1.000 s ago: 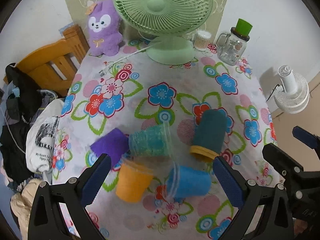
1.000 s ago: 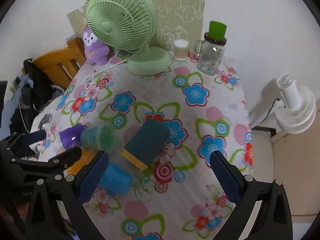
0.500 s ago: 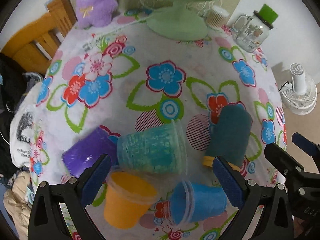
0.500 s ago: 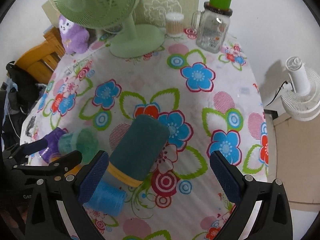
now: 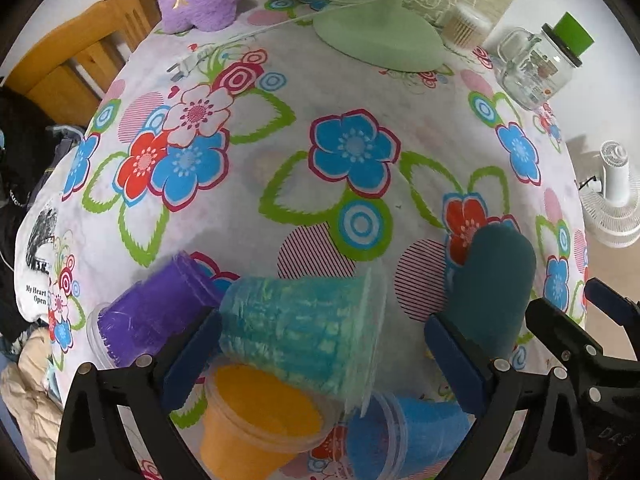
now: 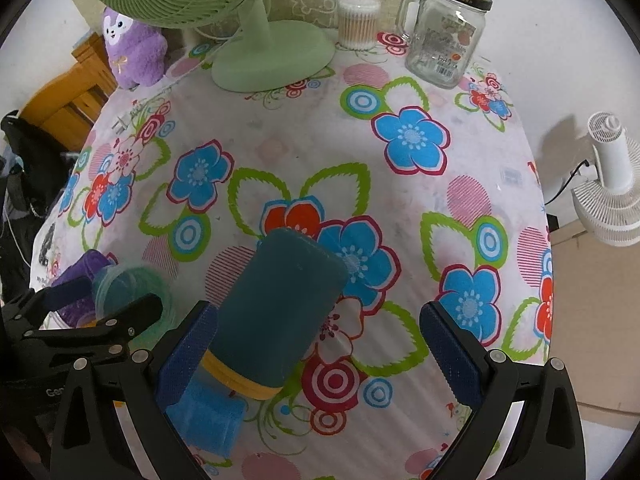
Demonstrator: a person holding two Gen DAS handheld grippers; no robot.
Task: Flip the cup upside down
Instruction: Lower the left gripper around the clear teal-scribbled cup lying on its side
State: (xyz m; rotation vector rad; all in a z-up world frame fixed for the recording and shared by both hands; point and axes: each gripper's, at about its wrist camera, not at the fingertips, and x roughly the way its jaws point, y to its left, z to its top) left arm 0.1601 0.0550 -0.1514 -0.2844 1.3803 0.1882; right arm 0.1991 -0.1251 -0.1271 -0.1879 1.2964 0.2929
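Several cups lie near the table's front edge. A teal-green clear cup [image 5: 304,324] lies on its side between the open fingers of my left gripper [image 5: 324,356]. A purple cup [image 5: 156,312] lies to its left, an orange cup [image 5: 256,420] stands upright below it, and a blue cup [image 5: 408,436] lies on its side at lower right. A dark teal cup with a yellow rim [image 6: 276,312] lies on its side; my right gripper [image 6: 320,352] is open with its left finger beside that cup. The left gripper also shows in the right wrist view [image 6: 80,320].
On the flowered tablecloth [image 5: 352,152] at the back stand a green desk fan [image 6: 272,56], a purple plush toy [image 6: 134,54], a glass jar with a green lid [image 6: 448,40] and a cotton swab box [image 6: 358,20]. A wooden chair [image 5: 76,68] stands at the left, a white floor fan [image 6: 612,184] at the right.
Both grippers have moved forward and down toward the cups. The teal-green cup now lies between the left fingers, and the dark teal cup is beside the right gripper's left finger.
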